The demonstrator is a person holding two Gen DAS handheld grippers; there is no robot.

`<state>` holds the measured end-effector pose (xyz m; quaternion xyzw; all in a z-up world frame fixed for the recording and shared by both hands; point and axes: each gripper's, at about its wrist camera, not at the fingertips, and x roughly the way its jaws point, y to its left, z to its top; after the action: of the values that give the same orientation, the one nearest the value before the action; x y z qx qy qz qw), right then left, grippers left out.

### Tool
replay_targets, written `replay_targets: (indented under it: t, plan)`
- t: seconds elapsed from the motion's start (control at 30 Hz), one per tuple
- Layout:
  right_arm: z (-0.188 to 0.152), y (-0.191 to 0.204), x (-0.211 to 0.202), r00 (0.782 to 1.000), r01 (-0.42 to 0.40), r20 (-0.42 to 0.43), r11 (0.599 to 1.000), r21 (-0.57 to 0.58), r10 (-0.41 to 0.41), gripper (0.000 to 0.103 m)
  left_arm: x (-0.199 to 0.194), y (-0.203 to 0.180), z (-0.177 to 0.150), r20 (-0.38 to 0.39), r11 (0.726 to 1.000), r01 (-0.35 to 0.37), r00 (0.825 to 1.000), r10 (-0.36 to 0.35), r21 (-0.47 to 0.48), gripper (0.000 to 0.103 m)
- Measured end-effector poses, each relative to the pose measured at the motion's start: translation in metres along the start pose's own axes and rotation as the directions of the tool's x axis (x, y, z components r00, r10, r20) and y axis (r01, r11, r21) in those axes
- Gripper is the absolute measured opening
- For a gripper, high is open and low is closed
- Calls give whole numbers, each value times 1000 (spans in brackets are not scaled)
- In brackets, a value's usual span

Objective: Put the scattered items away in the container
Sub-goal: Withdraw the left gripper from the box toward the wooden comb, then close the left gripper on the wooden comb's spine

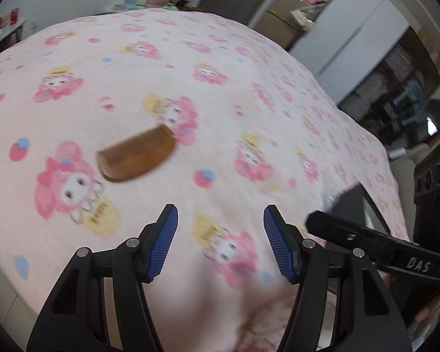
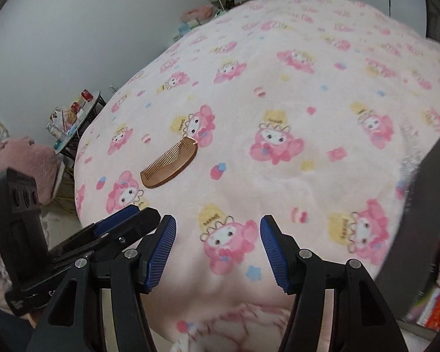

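A brown wooden fine-toothed comb (image 1: pixel 136 157) lies flat on a pink fleece blanket printed with cartoon rabbits (image 1: pixel 249 94), ahead and to the left of the left gripper (image 1: pixel 221 243). The right gripper (image 2: pixel 218 248) hovers nearer the dark box-like container (image 2: pixel 425 220). Both blue-padded jaws stand parted, holding nothing, apart from the comb.

Comb (image 1: pixel 136 157) on blanket (image 1: pixel 249 94)
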<state>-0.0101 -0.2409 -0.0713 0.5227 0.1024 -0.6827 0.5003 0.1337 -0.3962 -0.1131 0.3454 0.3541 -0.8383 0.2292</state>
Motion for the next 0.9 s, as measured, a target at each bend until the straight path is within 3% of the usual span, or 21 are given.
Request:
replay_targets:
  t: [0.1, 0.2, 0.37, 0.5, 0.6, 0.73, 0.8, 0.9]
  plan:
    - [21, 3, 27, 999, -29, -32, 1000, 11, 30, 56, 21, 31, 15, 9, 996, -34, 999, 35, -82, 62]
    - [41, 9, 56, 998, -12, -69, 999, -34, 10, 56, 32, 61, 20, 1, 979, -83, 996, 84, -187, 62]
    - [65, 22, 105, 989, -37, -146, 990, -139, 17, 56, 35, 95, 23, 31, 955, -154, 985, 167, -252, 61]
    - [74, 29, 141, 974, -117, -212, 977, -179, 78, 56, 56, 112, 29, 14, 954, -41, 999, 48, -296, 60]
    - [85, 24, 164, 968, -138, -229, 982, -131, 106, 56, 77, 115, 37, 7, 949, 26, 1000, -25, -315, 59]
    - [102, 6, 180, 966, -173, -197, 985, -6, 169, 56, 101, 103, 37, -65, 956, 14, 997, -34, -293, 29]
    - [104, 3, 185, 972, -135, -197, 991, -9, 131, 56, 106, 94, 30, -77, 953, 68, 993, -95, -297, 23]
    - [102, 4, 190, 971, -131, -203, 991, -16, 125, 56, 108, 83, 19, -82, 954, 91, 989, -120, -287, 17]
